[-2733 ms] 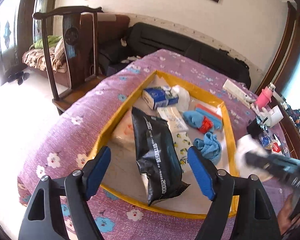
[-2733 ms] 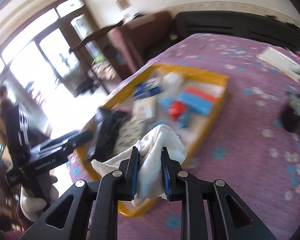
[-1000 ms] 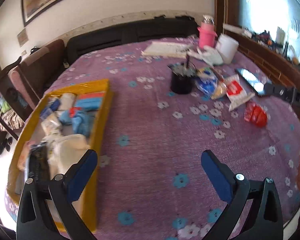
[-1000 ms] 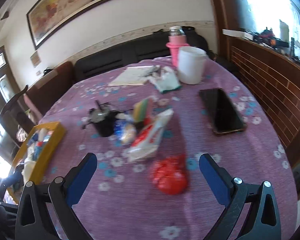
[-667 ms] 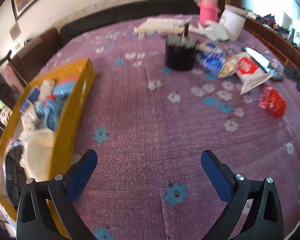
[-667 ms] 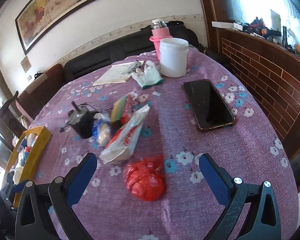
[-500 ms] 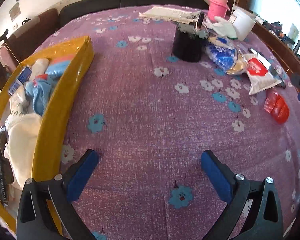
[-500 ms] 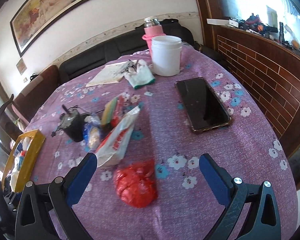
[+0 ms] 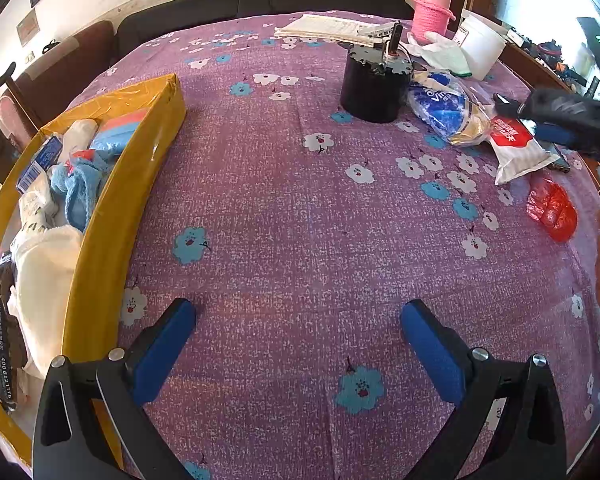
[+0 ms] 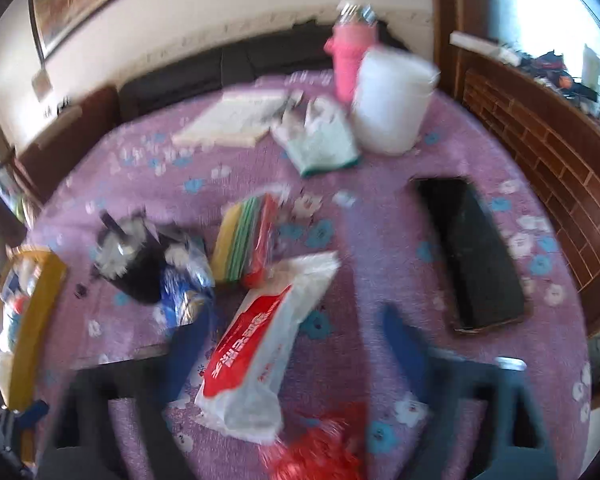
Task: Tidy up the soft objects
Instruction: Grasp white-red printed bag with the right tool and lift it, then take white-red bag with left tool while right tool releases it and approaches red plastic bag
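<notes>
- The left gripper [image 9: 298, 342] hangs with jaws spread wide over bare purple tablecloth [image 9: 300, 208], nothing between them.
- The right gripper [image 10: 296, 356], blurred, is closing its jaws around the white-and-red packet [image 10: 260, 344]; contact cannot be told.
- A red crumpled bag [image 10: 320, 448] lies nearest it, at the table's near edge.
- The yellow tray [image 9: 112, 216] of soft things sits at the left edge.
</notes>
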